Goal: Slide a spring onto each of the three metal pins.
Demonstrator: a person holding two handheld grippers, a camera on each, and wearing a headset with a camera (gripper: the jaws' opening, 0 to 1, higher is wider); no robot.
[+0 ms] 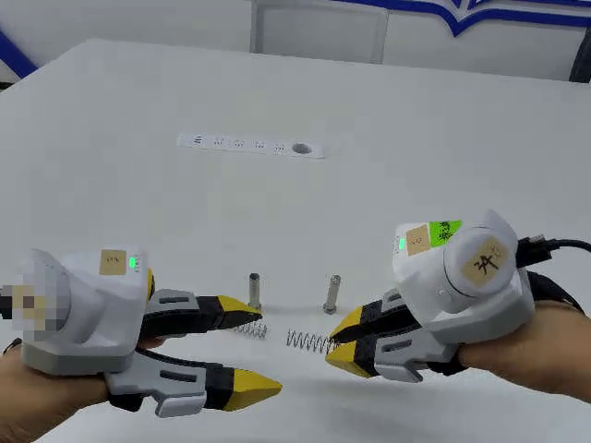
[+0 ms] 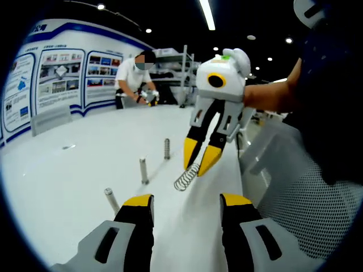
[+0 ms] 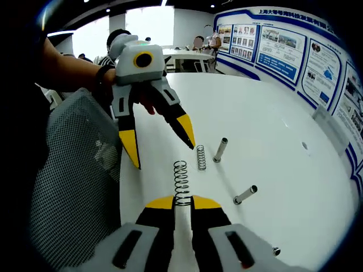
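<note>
My right gripper (image 1: 338,346) is shut on one end of a thin wire spring (image 1: 309,341), which points left from its tips. That spring (image 3: 180,180) juts forward from the closed yellow tips of the right gripper (image 3: 176,202). The left gripper (image 1: 262,349) stands open with nothing in it. A second spring (image 1: 251,328) lies on the white table by the left gripper's upper finger. Two short metal pins (image 1: 254,289) (image 1: 332,293) stand upright just beyond the springs. In the left gripper view three pins (image 2: 144,170) stand in a row beyond the left gripper (image 2: 187,201).
A white power strip (image 1: 251,145) lies farther back on the table (image 1: 416,166). A grey mesh chair (image 3: 74,170) stands close to the table's near edge. A person (image 2: 133,79) works at another bench far behind.
</note>
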